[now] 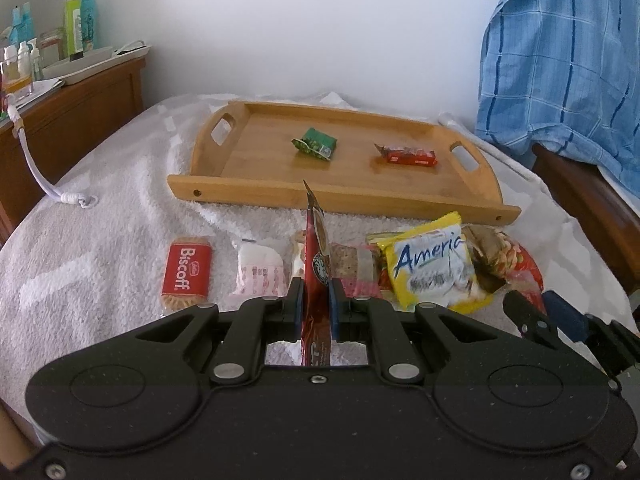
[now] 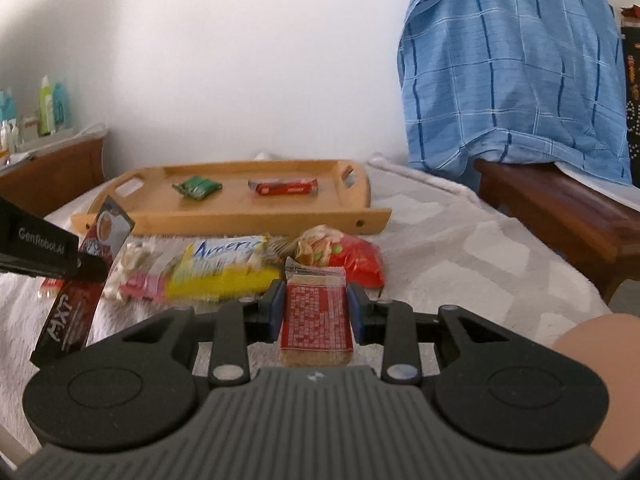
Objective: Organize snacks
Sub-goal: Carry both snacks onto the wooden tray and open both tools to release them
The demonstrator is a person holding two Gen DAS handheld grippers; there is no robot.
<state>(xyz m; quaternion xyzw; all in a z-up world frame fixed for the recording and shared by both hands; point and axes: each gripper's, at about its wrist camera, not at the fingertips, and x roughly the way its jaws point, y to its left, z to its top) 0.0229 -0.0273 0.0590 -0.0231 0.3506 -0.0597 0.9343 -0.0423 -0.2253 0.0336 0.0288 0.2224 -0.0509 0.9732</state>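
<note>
My left gripper (image 1: 316,292) is shut on a dark red coffee sachet (image 1: 314,256), held upright on edge above the bed; the sachet also shows in the right wrist view (image 2: 80,280). My right gripper (image 2: 314,304) is shut on a red-labelled biscuit pack (image 2: 316,316). A wooden tray (image 1: 240,192) lies farther back with a green packet (image 1: 316,143) and a red bar (image 1: 410,155) in it. In front of the tray lie a Biscoff biscuit (image 1: 186,274), a white-pink packet (image 1: 260,272), a yellow America pack (image 1: 432,268) and a red peanut bag (image 1: 516,260).
A white textured blanket (image 1: 100,220) covers the bed. A wooden dresser (image 1: 72,108) with bottles stands at the left. A blue checked cloth (image 1: 560,60) hangs over a wooden frame (image 2: 560,208) at the right. A white cord (image 1: 44,176) lies at the left edge.
</note>
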